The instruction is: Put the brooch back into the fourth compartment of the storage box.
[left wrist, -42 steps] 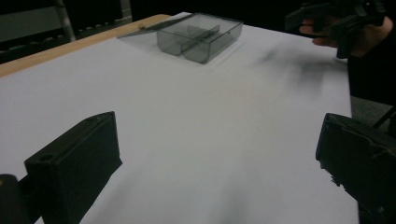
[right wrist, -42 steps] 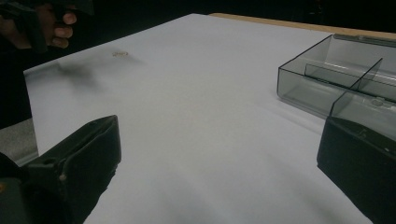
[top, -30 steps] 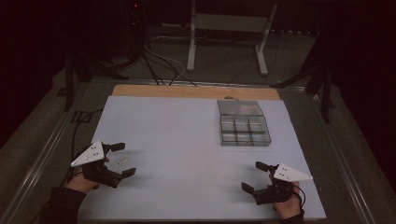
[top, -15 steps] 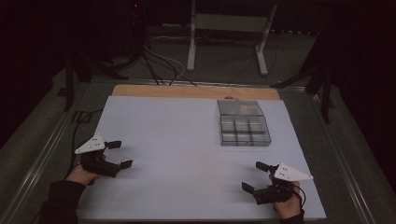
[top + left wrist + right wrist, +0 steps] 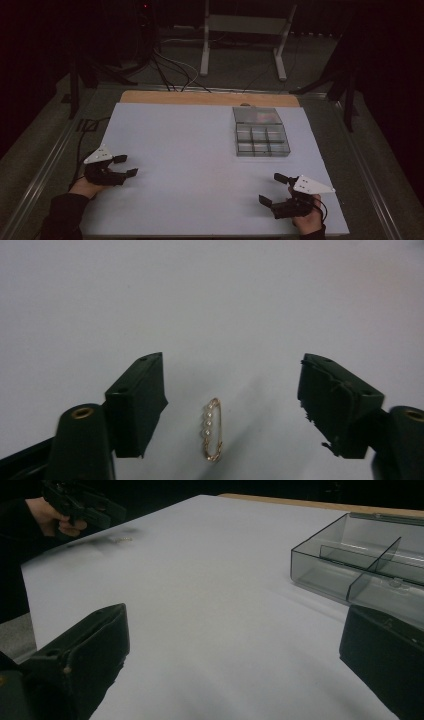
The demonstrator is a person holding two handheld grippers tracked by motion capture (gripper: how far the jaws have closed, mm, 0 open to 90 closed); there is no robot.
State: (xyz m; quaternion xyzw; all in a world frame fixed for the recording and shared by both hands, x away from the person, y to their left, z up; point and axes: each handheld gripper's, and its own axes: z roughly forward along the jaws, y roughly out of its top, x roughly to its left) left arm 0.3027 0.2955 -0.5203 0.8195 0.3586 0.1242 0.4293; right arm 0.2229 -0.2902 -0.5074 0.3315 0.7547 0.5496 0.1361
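Sinking toward the desk (image 5: 200, 150) since the earlier frame, the left gripper (image 5: 232, 405) has been narrowing its fingers (image 5: 137, 400), which stand open either side of a pin (image 5: 212, 430) without touching it. The pin lies flat, its long axis running along the fingers' reach, pearls in a row. The right gripper (image 5: 272, 189) stays put, fingers wide and empty.

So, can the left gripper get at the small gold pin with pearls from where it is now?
Probably yes. The gold pin lies flat on the white table between the jaws of the left gripper, which have just been closing but do not touch it yet. Nothing lies between the pads and the pin.
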